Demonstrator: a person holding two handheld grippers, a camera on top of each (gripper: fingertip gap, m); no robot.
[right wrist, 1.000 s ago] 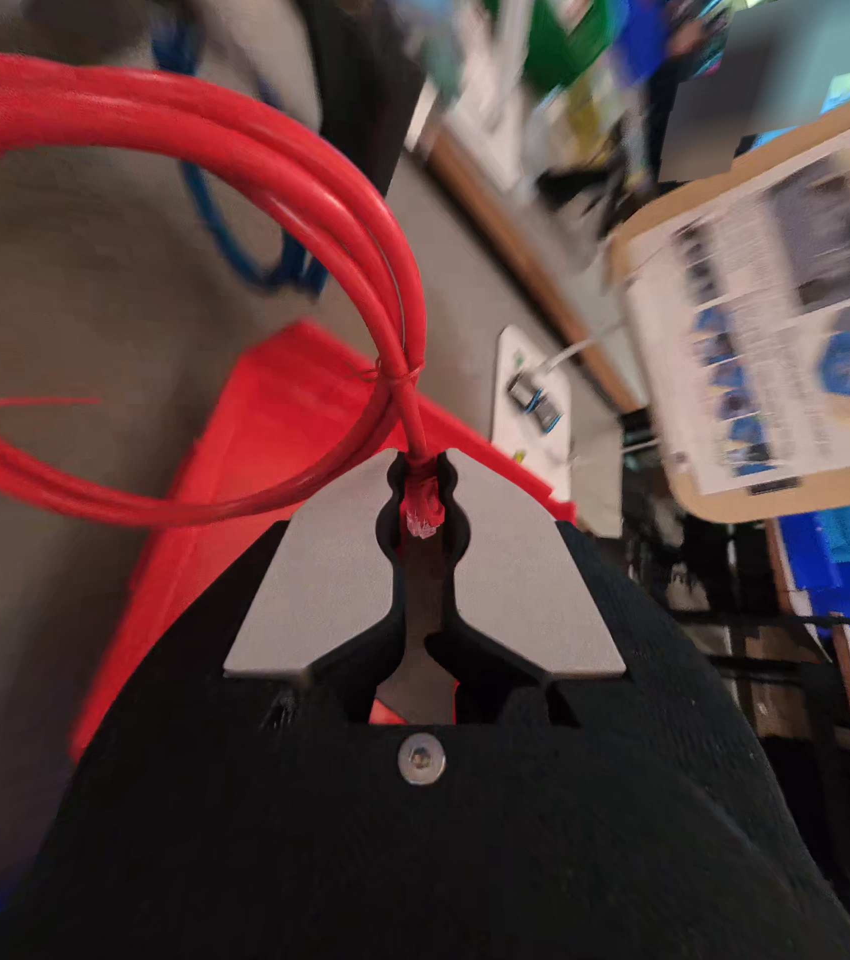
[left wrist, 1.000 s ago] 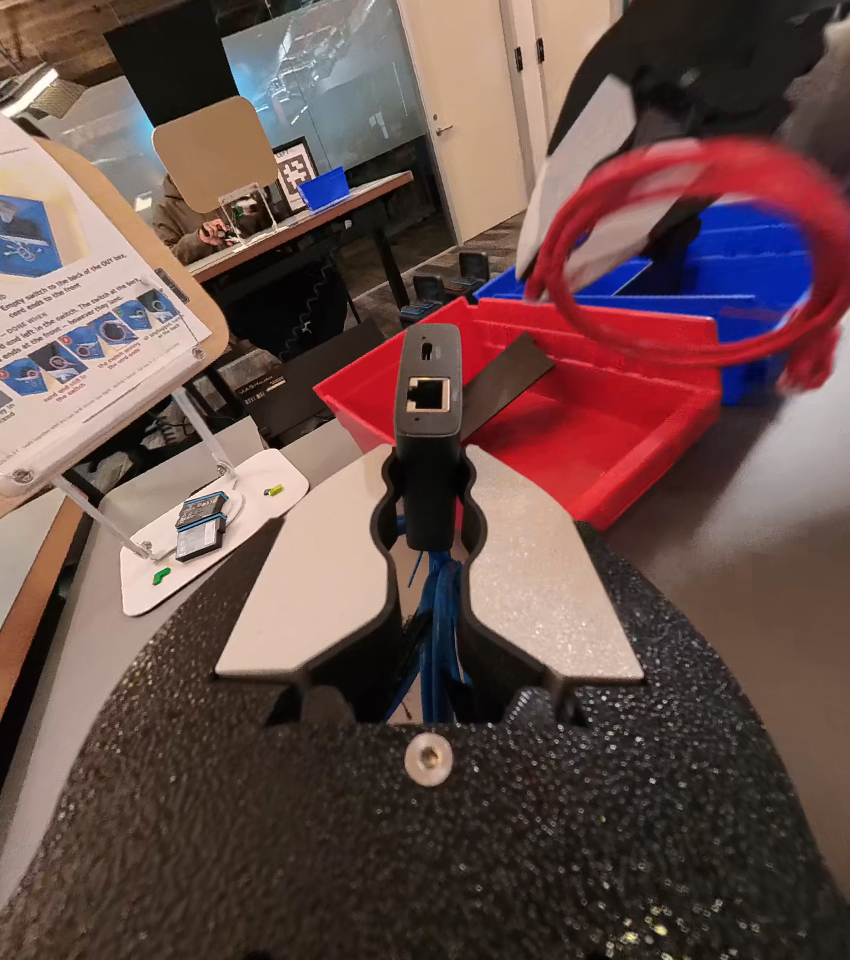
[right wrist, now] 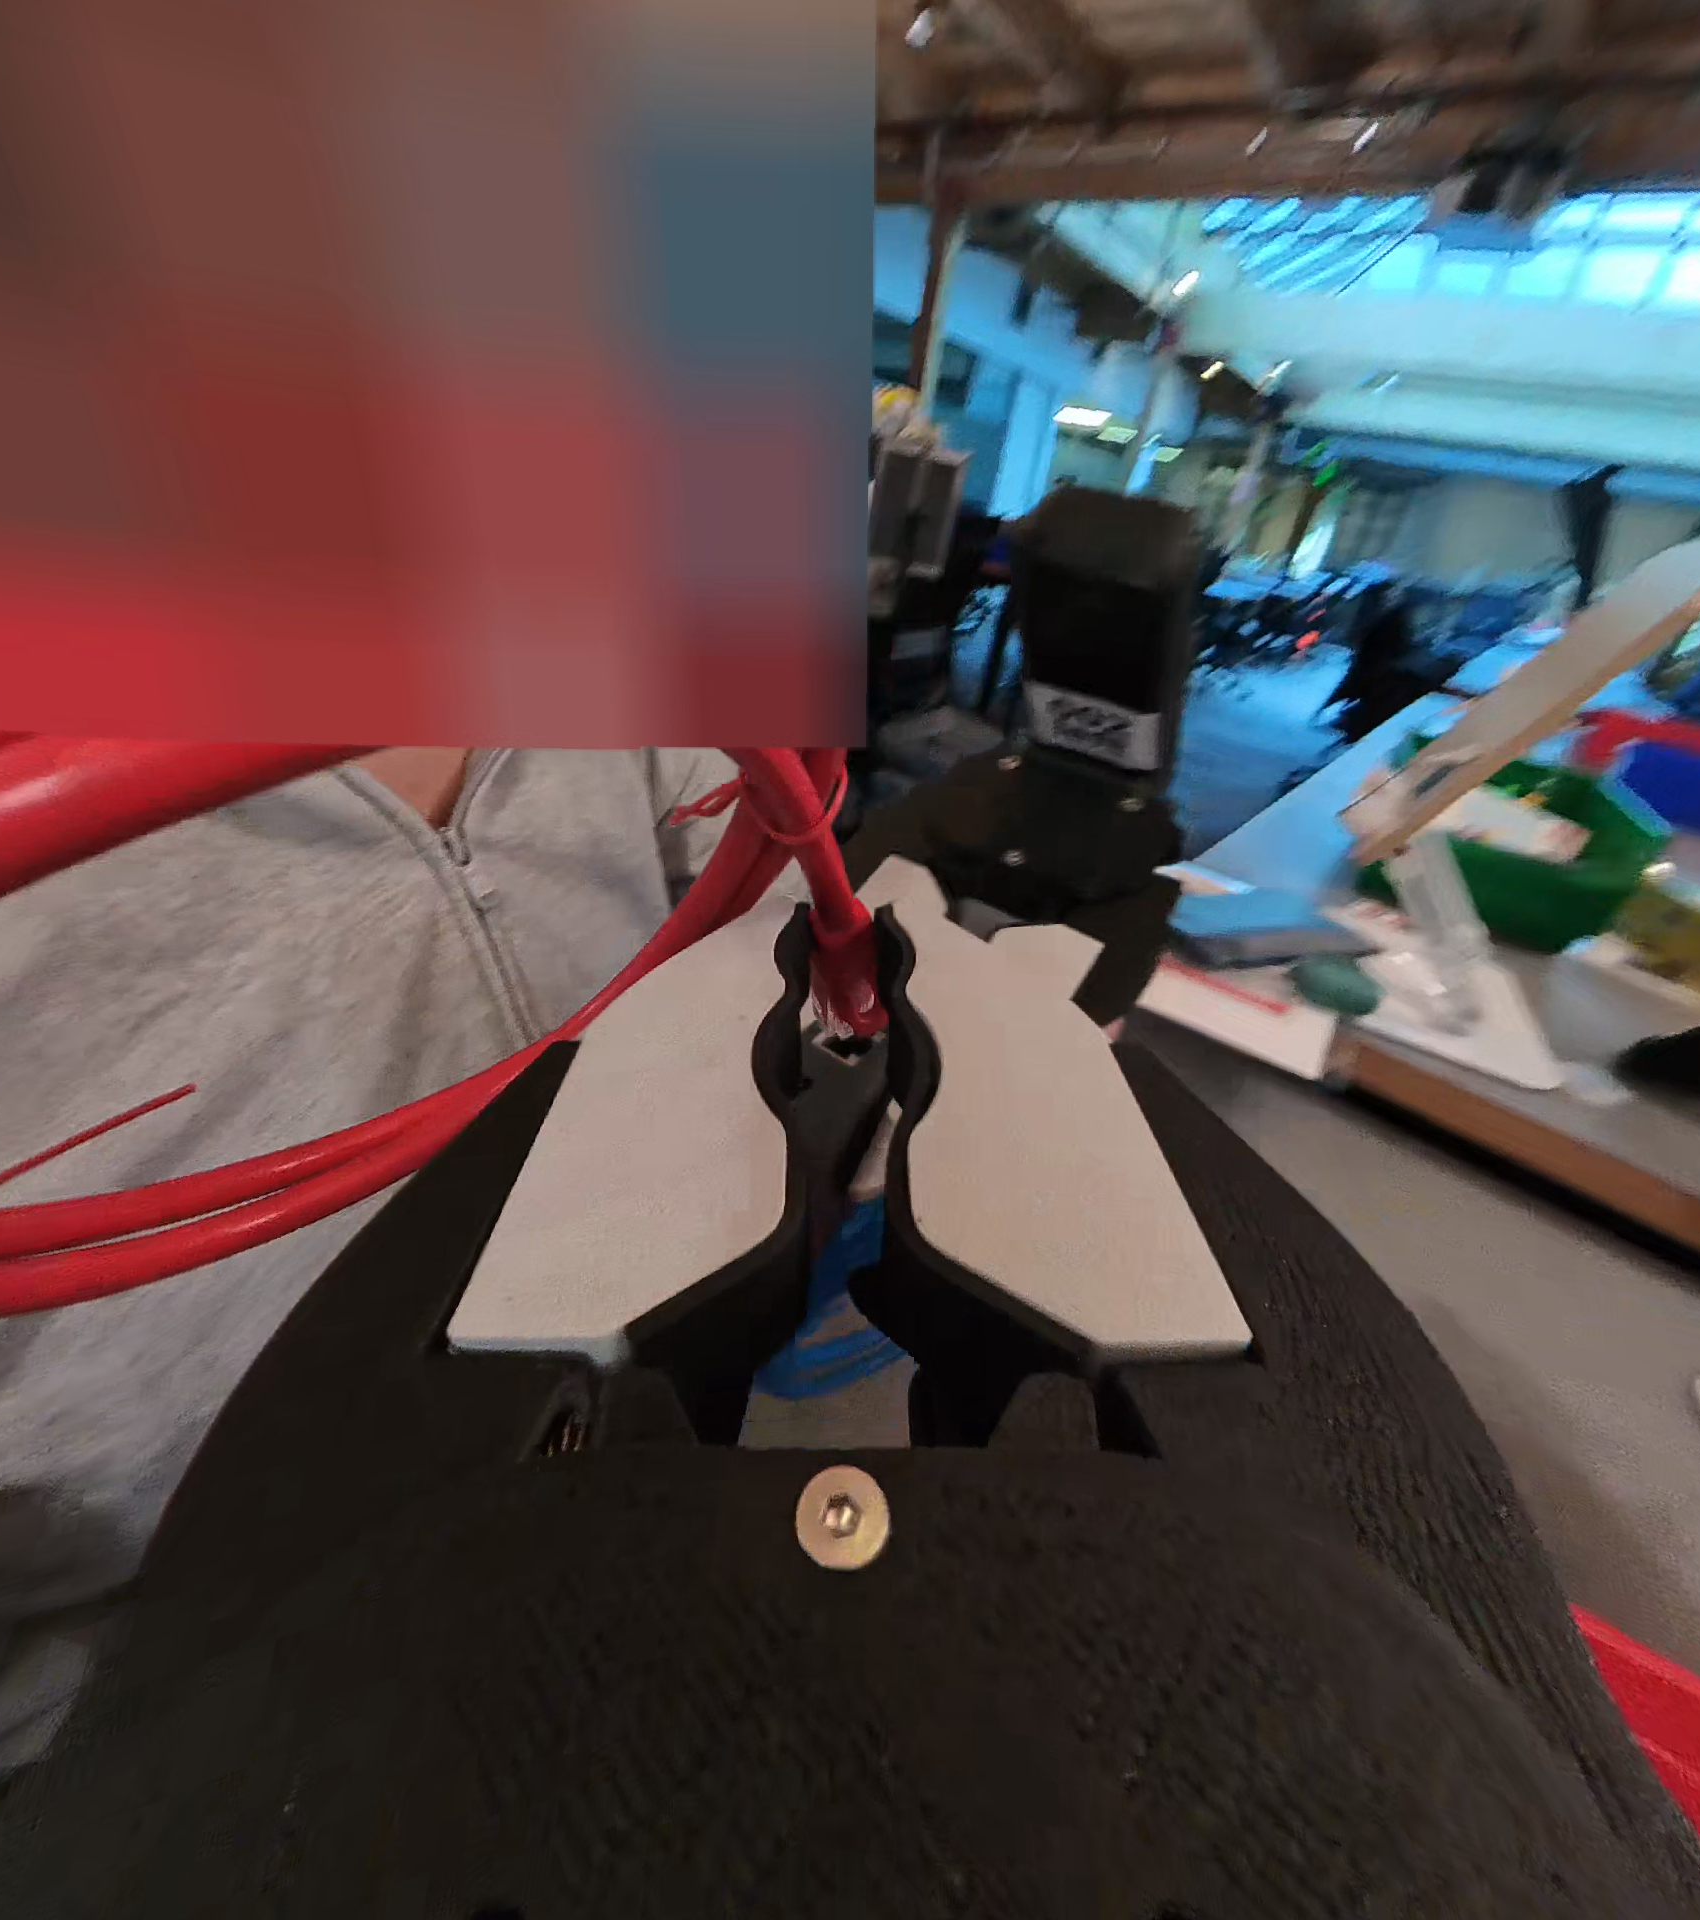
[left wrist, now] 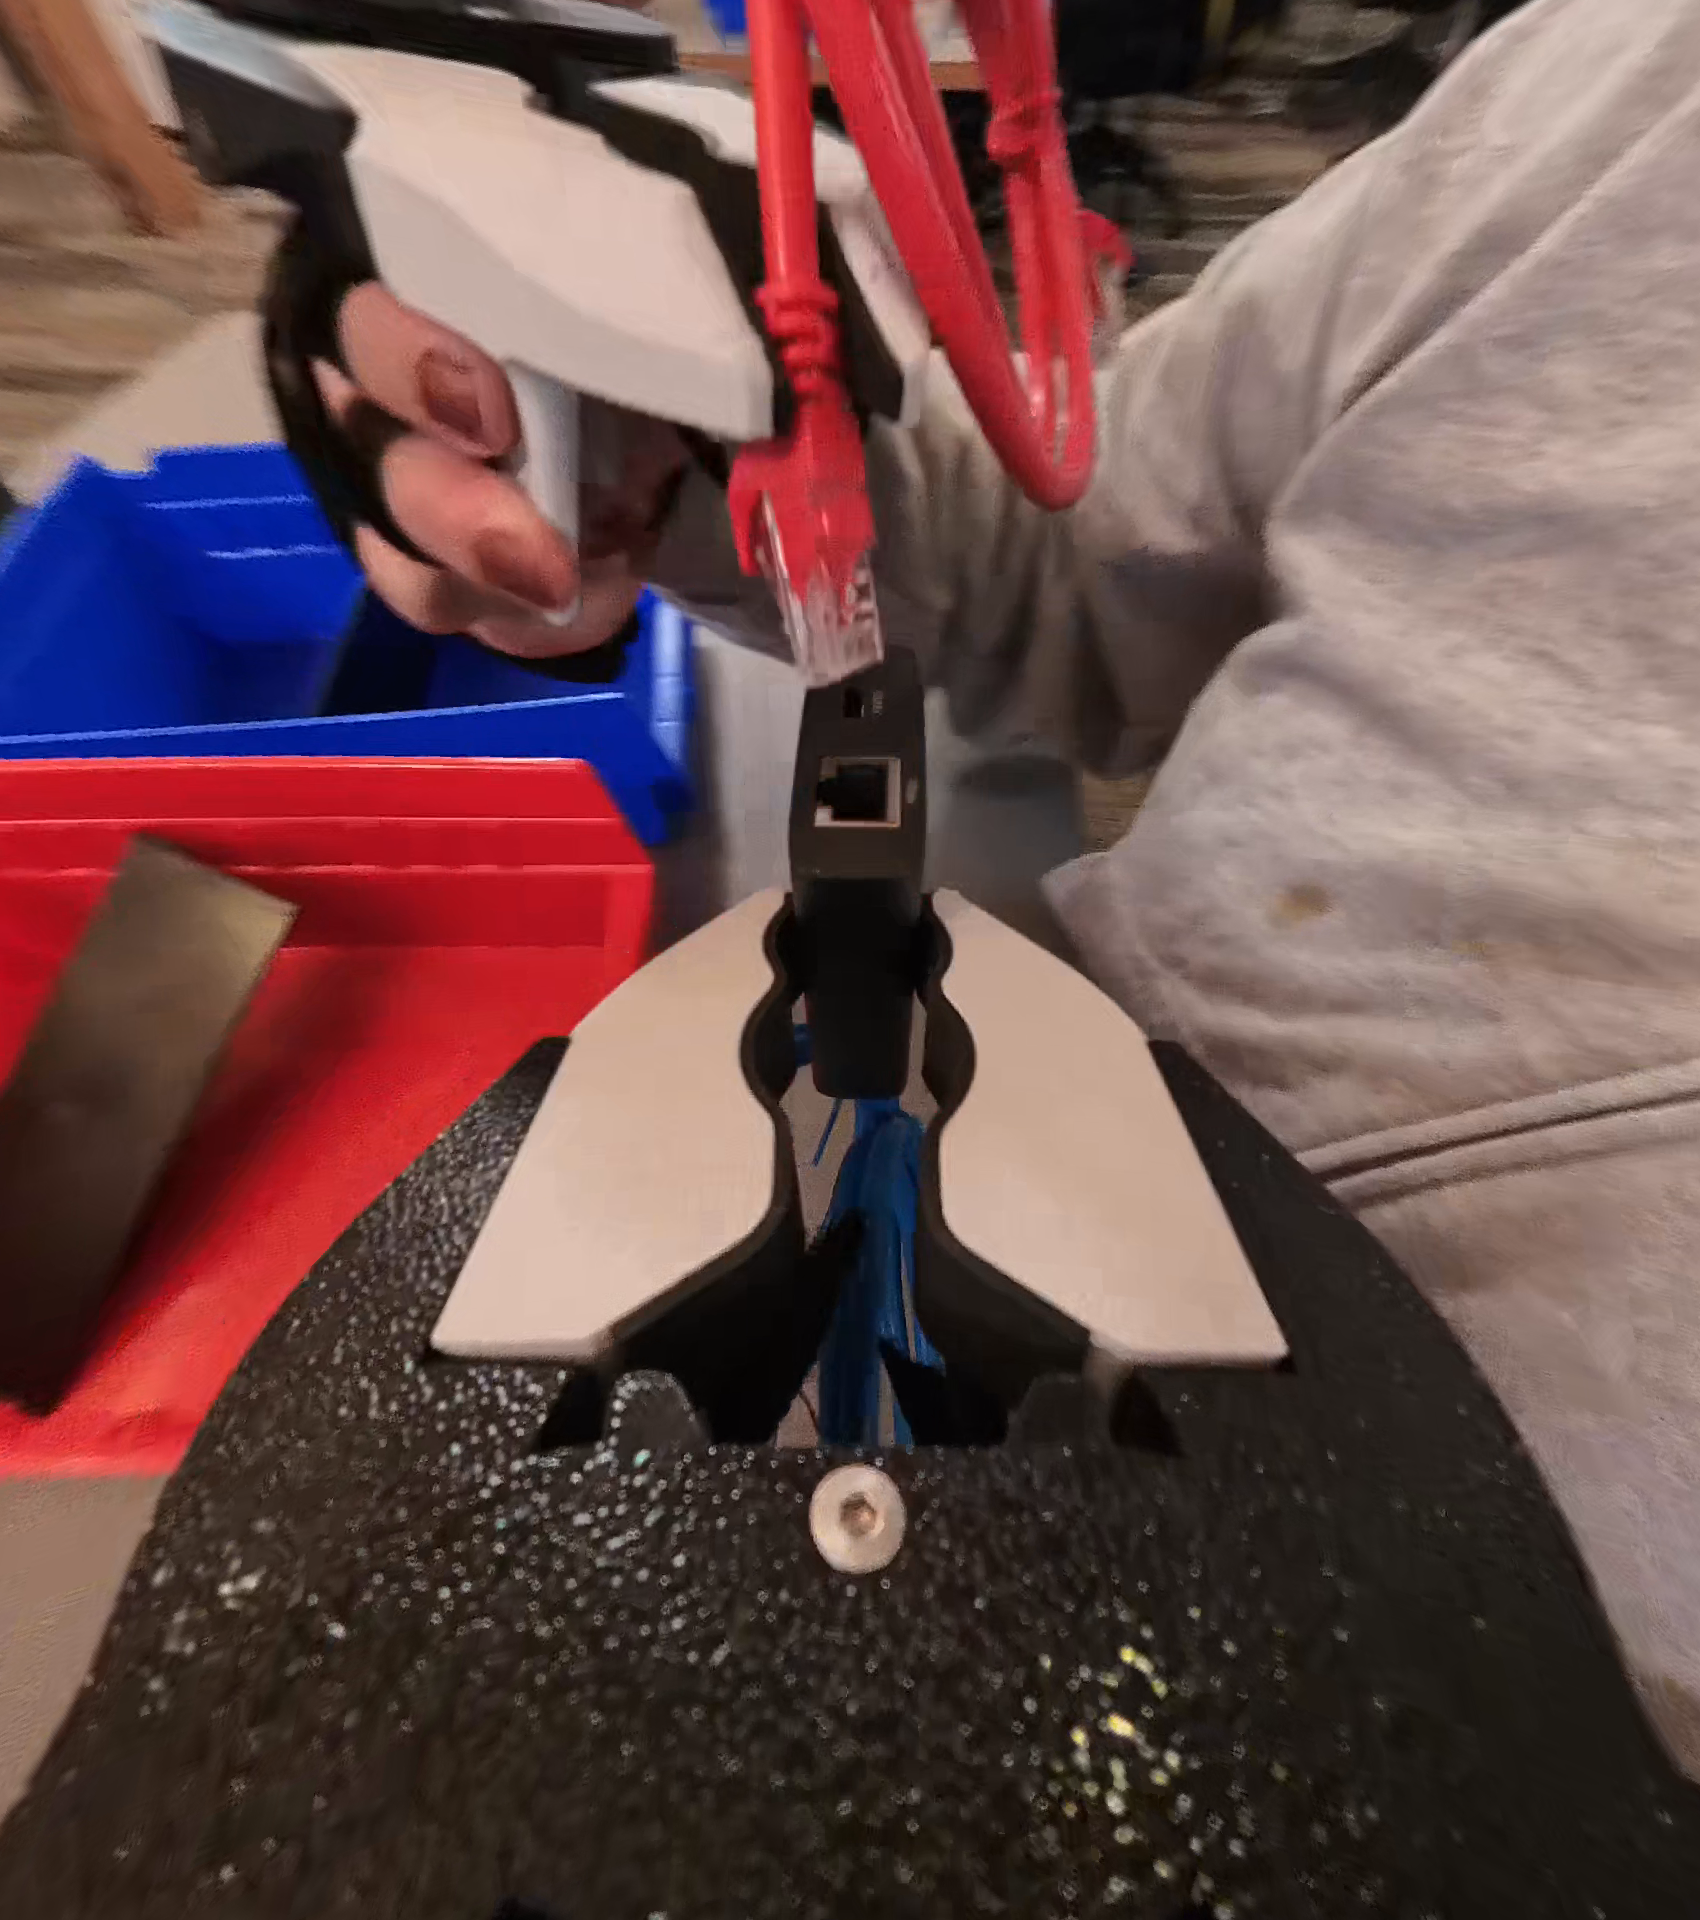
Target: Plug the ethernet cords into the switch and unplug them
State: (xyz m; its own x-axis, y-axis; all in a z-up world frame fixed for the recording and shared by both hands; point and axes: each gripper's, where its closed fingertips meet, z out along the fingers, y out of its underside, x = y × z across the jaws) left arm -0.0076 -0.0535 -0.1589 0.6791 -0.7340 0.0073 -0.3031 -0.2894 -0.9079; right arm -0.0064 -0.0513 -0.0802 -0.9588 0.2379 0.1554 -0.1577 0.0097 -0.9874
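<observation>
My left gripper (left wrist: 854,935) is shut on a small black switch (left wrist: 856,831) and holds it upright, its open port (left wrist: 858,792) facing the camera. A blue cord (left wrist: 877,1247) hangs below the switch between the fingers. My right gripper (right wrist: 842,961) is shut on the red ethernet cord's plug (right wrist: 841,971). In the left wrist view the right gripper (left wrist: 815,405) holds that plug (left wrist: 820,561) tip down, just above the switch's top end. The red cord (right wrist: 306,1174) loops off to the left. The switch's port (right wrist: 844,1047) shows just below the plug in the right wrist view.
A red bin (left wrist: 358,987) with a dark flat piece (left wrist: 77,1122) in it lies left, a blue bin (left wrist: 202,623) behind it. A person in a grey hooded top (left wrist: 1448,831) stands close on the right. A tilted board on a stand (right wrist: 1552,686) is on the table.
Both grippers have swung round toward the person. The right gripper has brought the red plug from far off down to just above the switch. Both grasps hold as before.
</observation>
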